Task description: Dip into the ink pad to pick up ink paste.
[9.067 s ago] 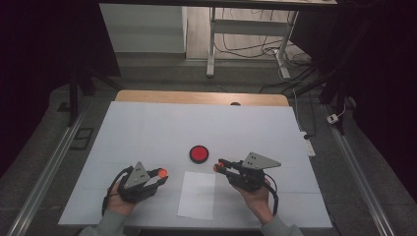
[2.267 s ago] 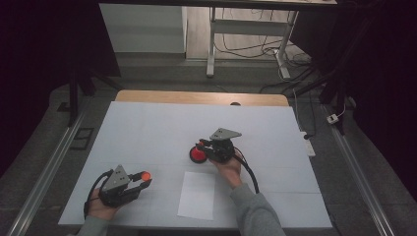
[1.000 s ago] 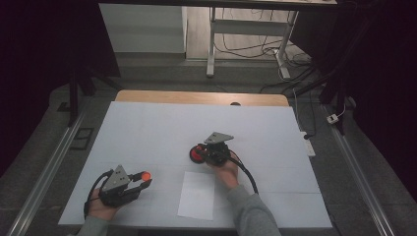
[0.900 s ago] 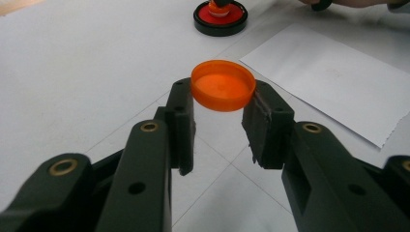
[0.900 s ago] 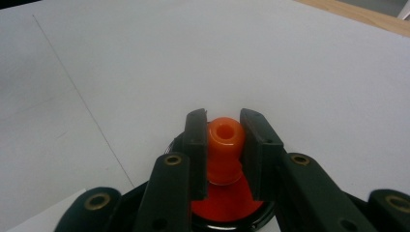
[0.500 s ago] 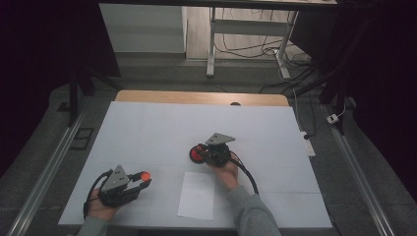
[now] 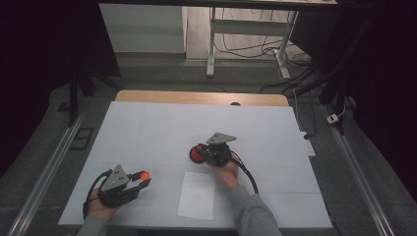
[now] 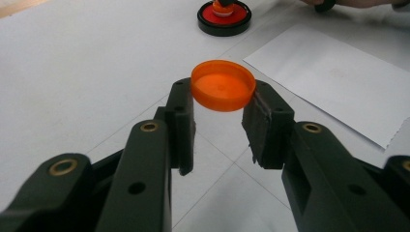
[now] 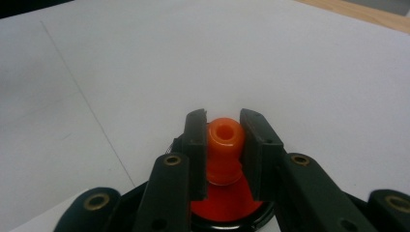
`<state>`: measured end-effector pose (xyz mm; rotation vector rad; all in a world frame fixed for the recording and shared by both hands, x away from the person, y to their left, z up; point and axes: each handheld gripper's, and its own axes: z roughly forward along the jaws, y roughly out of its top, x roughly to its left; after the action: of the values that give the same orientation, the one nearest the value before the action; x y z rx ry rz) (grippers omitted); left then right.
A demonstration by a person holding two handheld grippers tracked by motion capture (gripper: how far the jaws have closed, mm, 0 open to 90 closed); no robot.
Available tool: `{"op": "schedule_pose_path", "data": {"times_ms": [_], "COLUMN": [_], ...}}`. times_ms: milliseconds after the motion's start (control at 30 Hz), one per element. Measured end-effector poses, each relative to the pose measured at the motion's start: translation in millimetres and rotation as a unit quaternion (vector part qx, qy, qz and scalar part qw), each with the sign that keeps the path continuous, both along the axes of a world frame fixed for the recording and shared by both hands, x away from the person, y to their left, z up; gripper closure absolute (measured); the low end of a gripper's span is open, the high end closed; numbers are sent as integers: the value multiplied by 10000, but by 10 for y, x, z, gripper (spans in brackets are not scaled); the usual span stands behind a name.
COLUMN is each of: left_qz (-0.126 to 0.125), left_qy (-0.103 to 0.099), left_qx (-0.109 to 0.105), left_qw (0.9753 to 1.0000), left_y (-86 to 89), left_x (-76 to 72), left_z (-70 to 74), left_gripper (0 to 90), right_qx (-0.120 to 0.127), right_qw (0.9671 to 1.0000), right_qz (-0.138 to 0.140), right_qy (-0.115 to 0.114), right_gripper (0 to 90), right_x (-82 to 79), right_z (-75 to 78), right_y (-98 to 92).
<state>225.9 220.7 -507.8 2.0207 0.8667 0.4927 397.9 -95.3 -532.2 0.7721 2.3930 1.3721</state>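
Note:
My left gripper is shut on a round orange cap, held flat above the white table; in the high view this left gripper sits at the front left with the orange cap at its tip. A round red pad in a black rim lies mid-table. My right gripper is shut on a small orange stamp knob that stands on the red pad. From above, the right gripper is right over the pad's right side.
A white sheet of paper lies near the table's front edge, between the two hands. The white table cover has free room at the back and left. A wooden strip marks the far edge.
The right gripper has travelled from the front right to the red pad and now rests on it with the orange knob. The left gripper has shifted a little left and stays put.

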Motion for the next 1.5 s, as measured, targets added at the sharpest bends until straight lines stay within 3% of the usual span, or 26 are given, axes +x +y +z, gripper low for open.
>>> {"op": "schedule_pose_path", "data": {"times_ms": [33, 133, 233, 367, 833, 1500], "left_qz": [-11, -4, 11, 13, -20, -29], "left_qy": [-8, -1, -2, -6, 11, -32], "left_qx": [15, -5, 15, 15, 31, 19], "left_qw": [10000, 10000, 10000, 10000, 10000, 10000], "left_y": [-5, -1, 0, 0, -8, -18], "left_x": [-1, 4, 12, 13, 18, 27], "left_z": [2, -3, -9, -7, -14, -12], "left_gripper": [642, 641, 641, 641, 640, 640], "right_qx": [36, 555, 771, 684, 734, 801], "right_qw": [10000, 9984, 9969, 9976, 9970, 9967], "right_qz": [4, -122, -113, -58, -87, -78], "right_qy": [55, 77, 49, 92, 229, 124], "right_gripper": [724, 722, 722, 723, 723, 723], "right_x": [8, 5, 12, 5, -34, -219], "right_z": [7, 48, 132, 158, 131, 252], "right_y": [-18, -106, -179, -227, -300, -485]}}
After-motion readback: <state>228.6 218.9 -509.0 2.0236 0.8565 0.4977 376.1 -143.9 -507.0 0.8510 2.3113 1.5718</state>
